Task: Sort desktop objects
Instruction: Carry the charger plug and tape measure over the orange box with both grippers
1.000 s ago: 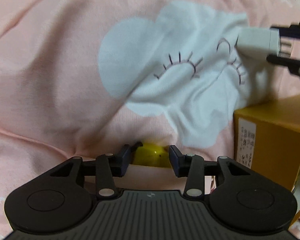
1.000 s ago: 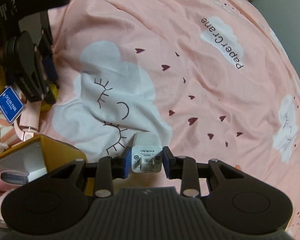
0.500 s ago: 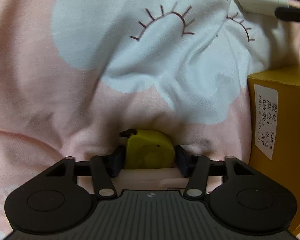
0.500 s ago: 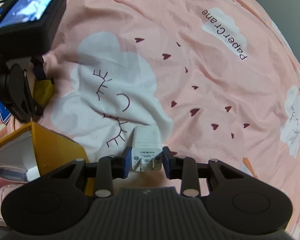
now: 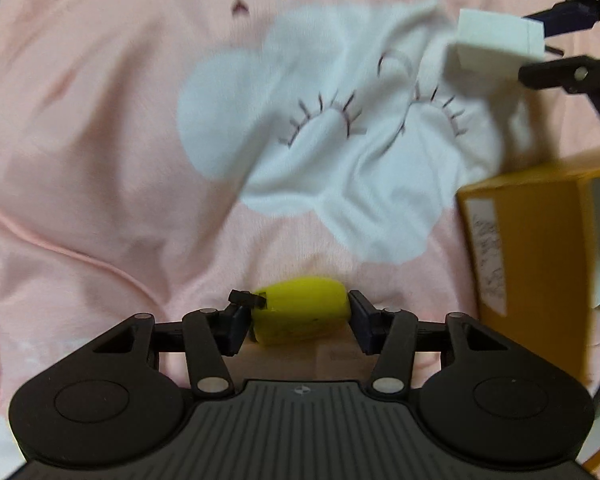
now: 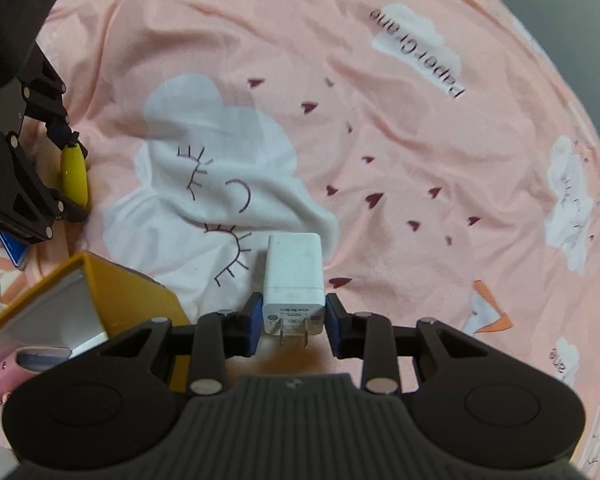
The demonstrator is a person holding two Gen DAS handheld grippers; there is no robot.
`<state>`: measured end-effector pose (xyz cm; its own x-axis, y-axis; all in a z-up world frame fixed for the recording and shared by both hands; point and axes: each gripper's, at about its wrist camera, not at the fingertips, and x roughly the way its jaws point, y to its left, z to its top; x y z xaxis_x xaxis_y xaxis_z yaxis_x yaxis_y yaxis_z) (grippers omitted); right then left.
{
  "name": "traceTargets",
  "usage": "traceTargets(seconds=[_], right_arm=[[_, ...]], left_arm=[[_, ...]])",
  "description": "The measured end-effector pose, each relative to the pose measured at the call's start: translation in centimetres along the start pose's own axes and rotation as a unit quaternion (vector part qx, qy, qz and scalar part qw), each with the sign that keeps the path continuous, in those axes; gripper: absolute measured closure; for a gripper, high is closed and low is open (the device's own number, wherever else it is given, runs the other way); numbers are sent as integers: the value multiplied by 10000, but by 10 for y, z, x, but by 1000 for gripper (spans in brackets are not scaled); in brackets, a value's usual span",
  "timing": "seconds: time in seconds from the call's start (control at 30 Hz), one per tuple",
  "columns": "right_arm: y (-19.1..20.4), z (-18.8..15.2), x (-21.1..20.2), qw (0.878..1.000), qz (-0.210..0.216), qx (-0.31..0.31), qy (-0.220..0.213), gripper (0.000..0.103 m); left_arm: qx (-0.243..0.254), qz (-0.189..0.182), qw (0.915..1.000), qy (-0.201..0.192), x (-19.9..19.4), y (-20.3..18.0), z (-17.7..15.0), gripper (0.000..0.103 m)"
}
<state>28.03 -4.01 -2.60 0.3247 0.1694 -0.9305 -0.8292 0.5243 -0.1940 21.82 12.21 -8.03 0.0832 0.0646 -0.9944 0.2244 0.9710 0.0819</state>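
My left gripper (image 5: 299, 317) clamped the yellow tape measure (image 5: 300, 310) between both pads above the pink sheet (image 5: 100, 160); my right gripper (image 6: 292, 322) pinched the white charger (image 6: 294, 274) — the yellow box (image 6: 112, 292) stood just left.

Pink cloud-print bedsheet (image 6: 400, 152), yellow box (image 5: 540, 248)
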Motion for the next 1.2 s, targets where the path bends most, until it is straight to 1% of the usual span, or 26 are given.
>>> traceTargets(seconds=[0.03,0.13,0.23,0.27,0.3,0.33,0.43,0.5,0.6,0.67,0.77,0.9,1.0,1.1,1.2], right_arm=[[0,0,-5,10000,-41,23,-46,69],[0,0,-23,9996,-191,92,-194,69],[1,-2,-43,9988,-291,166,-346,69],[2,-4,-51,9984,-336,182,-406,69],[3,-5,-58,9981,-370,199,-449,69],[4,-8,-66,9976,-401,225,-509,69],[7,-19,-92,9961,-411,351,-697,69],[10,-31,-110,9948,-346,469,-832,69],[18,-57,-137,9930,-277,634,-961,69],[23,-79,-151,9921,-236,783,-949,69],[31,-113,-162,9911,-166,1064,-780,69],[46,-154,-162,9901,-14,1367,-330,69],[59,-179,-154,9905,25,1376,29,69],[71,-196,-140,9900,132,1343,422,69],[76,-203,-120,9872,230,1385,757,69]], left_arm=[[34,5,9999,-108,-8,-1,-2,43],[227,170,9989,-383,-32,-7,-12,43],[300,125,9978,-572,-54,-14,-20,43],[321,146,9973,-642,-63,-30,-3,43],[340,144,9967,-720,-72,-31,-6,43],[348,119,9962,-787,-83,-33,-1,43],[357,-50,9940,-1030,-106,-44,-14,43],[413,-198,9911,-1248,-125,-52,-26,43],[565,-469,9849,-1568,-147,-65,-38,43],[687,-721,9799,-1727,-153,-79,-42,43],[927,-1152,9714,-1857,-164,-104,-50,43],[1251,-1548,9600,-1970,-163,-139,-55,43],[1405,-1823,9524,-1998,-150,-159,-57,43],[1390,-2027,9492,-1967,-129,-172,-58,43],[1296,-2261,9461,-1924,-109,-179,-59,43]])
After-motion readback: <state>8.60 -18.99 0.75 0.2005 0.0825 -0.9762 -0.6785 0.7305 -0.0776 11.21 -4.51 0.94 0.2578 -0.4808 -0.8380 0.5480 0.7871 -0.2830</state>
